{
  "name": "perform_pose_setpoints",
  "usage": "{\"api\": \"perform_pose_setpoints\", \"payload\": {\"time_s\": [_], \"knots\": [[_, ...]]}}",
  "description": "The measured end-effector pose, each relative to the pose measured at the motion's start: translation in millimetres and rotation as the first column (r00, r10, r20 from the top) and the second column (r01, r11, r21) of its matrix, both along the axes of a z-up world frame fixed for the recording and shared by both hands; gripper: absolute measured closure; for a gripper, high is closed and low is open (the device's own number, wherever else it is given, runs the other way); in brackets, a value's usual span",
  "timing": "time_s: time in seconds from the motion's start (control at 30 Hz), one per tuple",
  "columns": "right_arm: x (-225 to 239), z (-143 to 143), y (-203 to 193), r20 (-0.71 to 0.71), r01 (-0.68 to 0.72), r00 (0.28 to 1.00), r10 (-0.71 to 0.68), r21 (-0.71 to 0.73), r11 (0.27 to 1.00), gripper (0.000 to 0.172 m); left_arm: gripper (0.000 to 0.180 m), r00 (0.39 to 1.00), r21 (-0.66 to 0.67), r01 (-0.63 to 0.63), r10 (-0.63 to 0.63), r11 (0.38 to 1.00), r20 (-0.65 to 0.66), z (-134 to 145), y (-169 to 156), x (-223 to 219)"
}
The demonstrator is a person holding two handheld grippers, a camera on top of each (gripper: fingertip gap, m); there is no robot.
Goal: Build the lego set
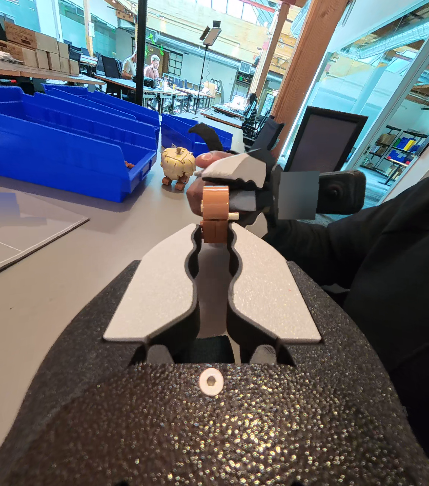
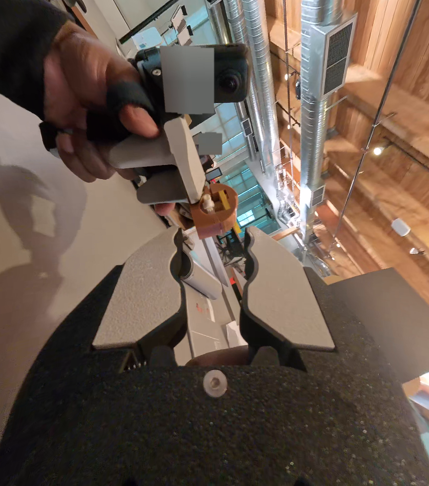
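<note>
Black speckled housing fills the lower half of both wrist views, with each gripper's two grey fingers reaching toward frame centre. At centre of the left wrist view, the left gripper (image 1: 214, 231) has its jaws closed on the lower block of a small brown brick-built piece with a rounded top and cream pegs (image 1: 215, 210); both pads press its sides, and the piece is held up off the grey tabletop (image 1: 50, 289). The right gripper (image 2: 212, 238), seen in its own view, stands with jaws apart; the brown piece sits just beyond its fingertips, and neither pad touches it. In the left wrist view this gripper lies sideways at centre right, just behind the piece. A cream brick-built rounded figure with brown feet (image 1: 177, 165) stands on the table at upper centre, beside long blue plastic bins (image 1: 50, 142) at upper left. A flat grey mat (image 1: 10, 236) lies at left.
</note>
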State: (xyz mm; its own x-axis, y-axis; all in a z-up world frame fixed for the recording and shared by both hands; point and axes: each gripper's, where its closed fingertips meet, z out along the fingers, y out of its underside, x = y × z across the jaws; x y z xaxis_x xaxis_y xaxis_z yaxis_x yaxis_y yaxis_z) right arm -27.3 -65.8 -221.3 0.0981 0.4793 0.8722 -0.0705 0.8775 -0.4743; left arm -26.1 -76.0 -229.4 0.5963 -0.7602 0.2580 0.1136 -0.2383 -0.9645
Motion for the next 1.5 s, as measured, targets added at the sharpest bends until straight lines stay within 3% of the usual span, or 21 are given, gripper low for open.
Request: {"api": "perform_pose_setpoints", "payload": {"time_s": [0.17,0.37,1.07,1.5], "knots": [[-2.0,7.0,-5.5,-0.059,0.021,0.998,-0.018,0.052,0.998,0.127,0.163,1.000,0.000,0.014,-0.014,1.000,-0.020,2.7,-2.2,7.3],[-0.3,13.0,-8.3,-0.104,0.027,0.994,-0.018,0.082,0.996,0.140,0.163,0.999,0.016,0.018,-0.018,1.000,-0.037,7.3,-3.5,9.9],[5.6,21.7,-7.9,-0.163,0.053,0.986,-0.033,0.119,0.991,0.138,0.163,0.997,0.020,0.033,-0.032,0.999,-0.073,13.0,-0.4,17.6],[10.2,28.1,-7.9,-0.165,0.025,0.986,-0.009,0.098,0.995,0.138,0.159,0.987,0.122,0.046,-0.027,0.991,-0.156,17.6,-6.1,20.3]]}}
